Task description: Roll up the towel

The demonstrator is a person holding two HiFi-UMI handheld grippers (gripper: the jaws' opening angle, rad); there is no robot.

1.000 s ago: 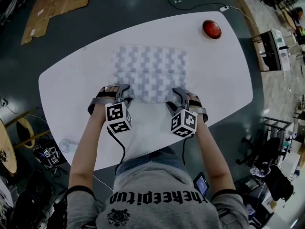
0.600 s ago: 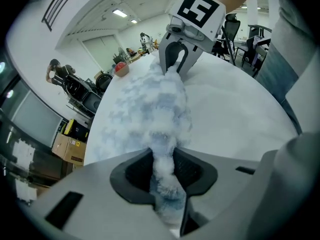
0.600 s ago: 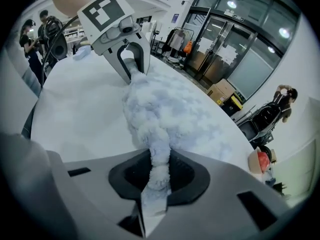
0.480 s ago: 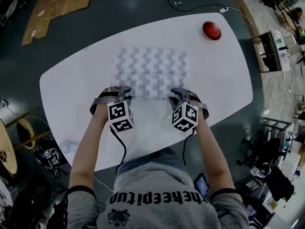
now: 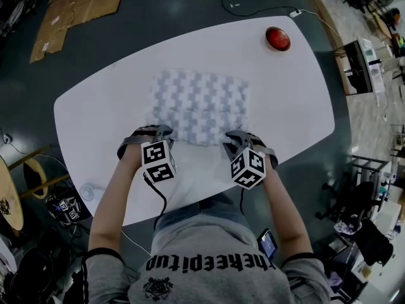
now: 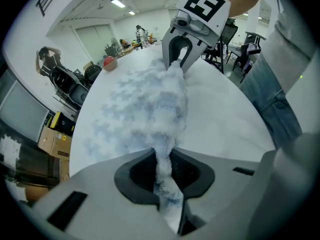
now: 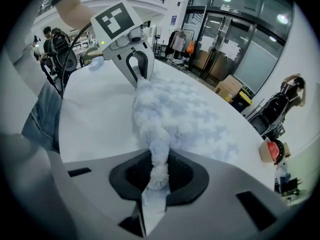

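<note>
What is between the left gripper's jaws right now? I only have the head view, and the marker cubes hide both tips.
Observer: The left gripper, whose jaws have just been closing, pinches the near edge of the fluffy blue-and-white checked towel.
Operator: And the right one?
Observer: Same there. The right gripper has also just been closing its jaws, and they pinch that near edge too.
Operator: Does the edge lie flat between them?
Observer: No. It is bunched into a thick ridge that runs from one gripper to the other across the white table.
</note>
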